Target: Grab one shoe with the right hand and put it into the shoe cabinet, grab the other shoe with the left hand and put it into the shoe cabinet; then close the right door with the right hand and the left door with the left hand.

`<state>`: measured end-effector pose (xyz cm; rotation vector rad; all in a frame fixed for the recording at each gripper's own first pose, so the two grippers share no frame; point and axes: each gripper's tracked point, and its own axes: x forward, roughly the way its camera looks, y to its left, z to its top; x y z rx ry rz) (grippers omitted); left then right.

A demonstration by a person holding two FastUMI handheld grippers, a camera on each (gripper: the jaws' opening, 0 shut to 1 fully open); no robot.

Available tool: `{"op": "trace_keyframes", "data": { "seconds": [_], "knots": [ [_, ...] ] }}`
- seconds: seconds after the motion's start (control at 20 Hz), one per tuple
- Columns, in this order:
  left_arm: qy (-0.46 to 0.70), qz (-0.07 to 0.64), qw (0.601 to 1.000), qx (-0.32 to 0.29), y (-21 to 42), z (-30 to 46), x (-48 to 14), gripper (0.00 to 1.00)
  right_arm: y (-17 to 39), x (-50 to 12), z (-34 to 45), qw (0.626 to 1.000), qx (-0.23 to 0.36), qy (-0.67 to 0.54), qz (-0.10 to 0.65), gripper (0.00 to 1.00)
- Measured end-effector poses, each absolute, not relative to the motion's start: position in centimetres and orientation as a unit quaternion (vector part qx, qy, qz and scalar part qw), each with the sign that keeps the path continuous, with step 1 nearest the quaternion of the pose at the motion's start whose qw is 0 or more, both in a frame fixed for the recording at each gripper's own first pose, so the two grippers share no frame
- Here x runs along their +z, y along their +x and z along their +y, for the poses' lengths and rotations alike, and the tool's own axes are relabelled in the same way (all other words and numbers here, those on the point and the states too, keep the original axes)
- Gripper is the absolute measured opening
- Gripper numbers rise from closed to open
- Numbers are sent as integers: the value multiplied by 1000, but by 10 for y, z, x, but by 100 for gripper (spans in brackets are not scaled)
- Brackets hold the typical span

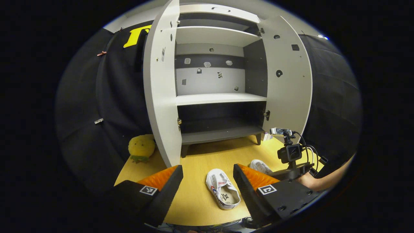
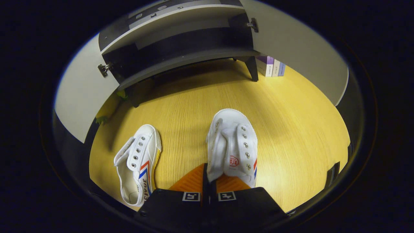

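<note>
**One shoe pinched, one shoe lying free**

Left gripper view: the left hand-held gripper (image 1: 207, 181) stands wide open above the wooden floor (image 1: 200, 158). A white shoe (image 1: 223, 189) lies between its fingers, before the open shoe cabinet (image 1: 220, 97).

Right gripper view: the right hand-held gripper (image 2: 209, 183) is closed narrow on the heel edge of the second shoe (image 2: 233, 145).

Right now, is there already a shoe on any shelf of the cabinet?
No, the shoe cabinet's shelves are bare, and both white canvas shoes are out front: one lying on the wooden floor, the other in the right hand-held gripper.
</note>
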<state>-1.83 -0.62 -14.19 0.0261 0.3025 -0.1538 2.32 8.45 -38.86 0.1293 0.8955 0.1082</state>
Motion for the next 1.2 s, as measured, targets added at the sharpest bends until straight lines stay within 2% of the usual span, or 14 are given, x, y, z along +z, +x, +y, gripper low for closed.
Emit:
{"op": "trace_keyframes", "data": {
  "seconds": [0.65, 1.2],
  "knots": [
    [18, 148, 986, -77, -29, -5, -145, 95, 14, -307, 72, 923, 59, 96, 368, 5],
    [21, 135, 987, -90, -34, 4, -140, 95, 37, -163, 111, 960, 103, 101, 239, 5]
  ]
}}
